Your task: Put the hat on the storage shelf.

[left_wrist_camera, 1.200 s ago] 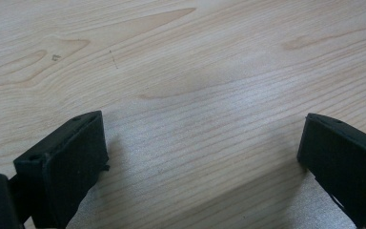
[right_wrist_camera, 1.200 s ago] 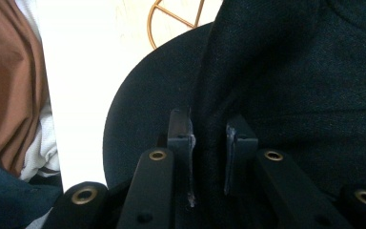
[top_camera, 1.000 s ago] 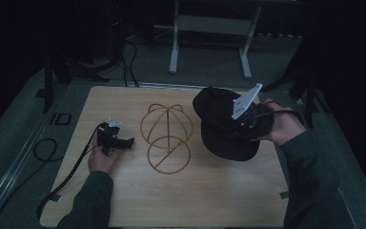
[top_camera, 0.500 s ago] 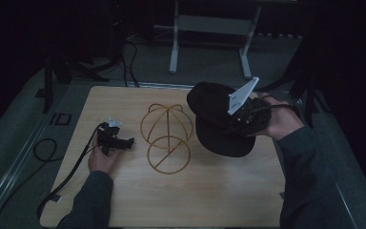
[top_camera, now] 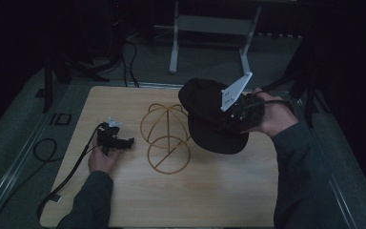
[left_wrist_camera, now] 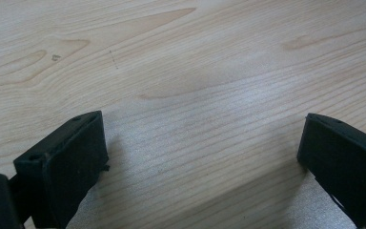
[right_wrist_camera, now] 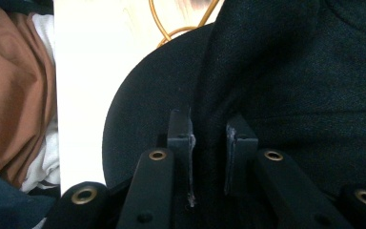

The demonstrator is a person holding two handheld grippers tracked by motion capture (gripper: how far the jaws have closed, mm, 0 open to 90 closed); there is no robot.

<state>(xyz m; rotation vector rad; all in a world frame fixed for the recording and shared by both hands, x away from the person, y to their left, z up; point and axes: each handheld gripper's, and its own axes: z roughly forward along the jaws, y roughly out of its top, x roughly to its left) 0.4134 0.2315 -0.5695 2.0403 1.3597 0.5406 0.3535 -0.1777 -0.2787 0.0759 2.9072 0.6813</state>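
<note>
Pinching black cap [top_camera: 212,114], right tool [right_wrist_camera: 208,138].

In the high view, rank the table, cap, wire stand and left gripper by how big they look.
1. Table, by far the largest.
2. Cap and wire stand: close in apparent size. The cap is held up, nearer the camera, so I won't rank them.
3. Left gripper, smallest.
</note>
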